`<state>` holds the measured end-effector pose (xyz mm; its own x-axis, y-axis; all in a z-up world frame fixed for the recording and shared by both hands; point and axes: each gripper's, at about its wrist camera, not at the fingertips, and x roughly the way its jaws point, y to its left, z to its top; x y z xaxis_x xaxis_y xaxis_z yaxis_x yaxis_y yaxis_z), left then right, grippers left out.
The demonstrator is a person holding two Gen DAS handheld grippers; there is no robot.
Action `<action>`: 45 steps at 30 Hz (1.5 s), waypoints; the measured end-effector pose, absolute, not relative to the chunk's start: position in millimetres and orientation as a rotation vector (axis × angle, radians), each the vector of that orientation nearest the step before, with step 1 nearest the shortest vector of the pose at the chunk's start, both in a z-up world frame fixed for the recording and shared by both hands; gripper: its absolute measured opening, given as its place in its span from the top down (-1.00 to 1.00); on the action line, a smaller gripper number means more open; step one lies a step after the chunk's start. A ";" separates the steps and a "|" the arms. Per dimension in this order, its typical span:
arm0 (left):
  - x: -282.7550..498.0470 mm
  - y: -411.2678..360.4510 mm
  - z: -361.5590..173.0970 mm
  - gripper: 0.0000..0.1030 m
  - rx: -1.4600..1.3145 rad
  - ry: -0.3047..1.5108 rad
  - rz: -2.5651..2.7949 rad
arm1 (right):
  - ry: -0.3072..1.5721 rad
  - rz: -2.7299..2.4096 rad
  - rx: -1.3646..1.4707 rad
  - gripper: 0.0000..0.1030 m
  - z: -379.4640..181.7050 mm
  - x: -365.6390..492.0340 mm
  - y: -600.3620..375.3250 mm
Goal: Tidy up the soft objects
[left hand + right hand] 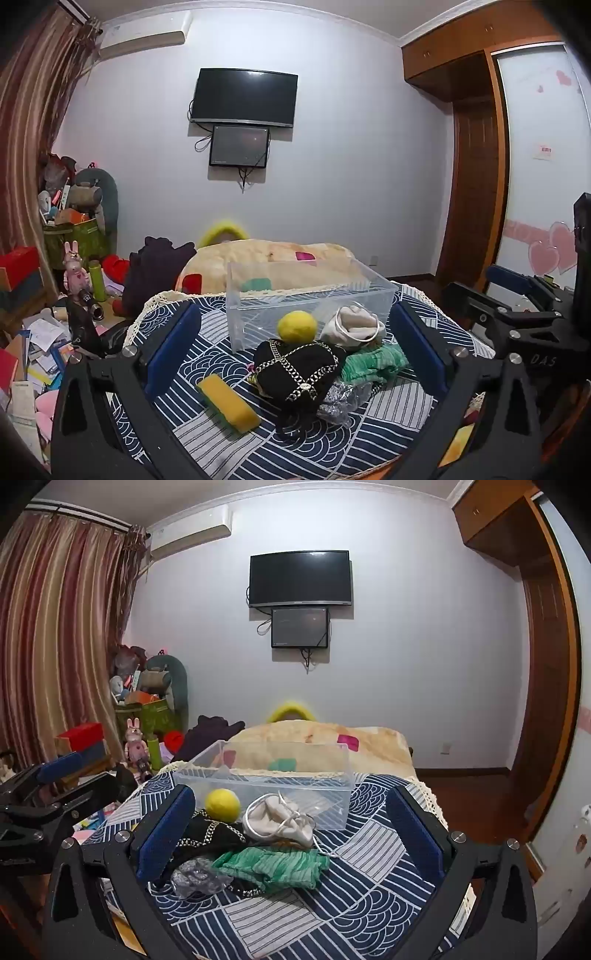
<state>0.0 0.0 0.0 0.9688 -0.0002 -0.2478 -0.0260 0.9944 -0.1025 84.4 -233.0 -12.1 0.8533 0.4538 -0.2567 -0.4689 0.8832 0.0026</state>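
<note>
A clear plastic bin (384, 291) (343, 775) stands on a blue patterned cloth (207, 332) (369, 886). In front of it lie a yellow ball (297, 325) (222, 803), a beige drawstring pouch (352, 326) (277, 821), a black chain-trimmed item (299, 369) (207, 834), a green knit cloth (373, 363) (273, 864), a grey glittery scrunchie (343, 400) (195, 877) and a yellow sponge (229, 402). My left gripper (295, 347) is open and empty, hovering over the pile. My right gripper (291, 834) is open and empty too, and shows at the right of the left wrist view (524, 317).
A beige blanket (273, 266) (321, 746) lies behind the bin. Clutter of boxes, papers and toys (55, 314) (140, 738) fills the left side. A wooden wardrobe (476, 166) (546, 664) stands on the right. A TV (243, 98) hangs on the far wall.
</note>
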 end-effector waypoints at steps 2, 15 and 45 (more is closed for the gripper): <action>0.2 0.2 0.1 -1.00 -0.105 0.249 0.012 | 0.235 0.490 -0.056 -1.00 -13.3 84.2 -232.7; -0.2 5.1 8.6 -1.00 -0.106 0.239 0.020 | 0.225 0.510 -0.061 -1.00 -12.7 81.3 -230.2; -2.1 -2.7 0.2 -1.00 -0.076 0.232 0.024 | 0.218 0.528 -0.049 -1.00 -11.5 77.2 -230.5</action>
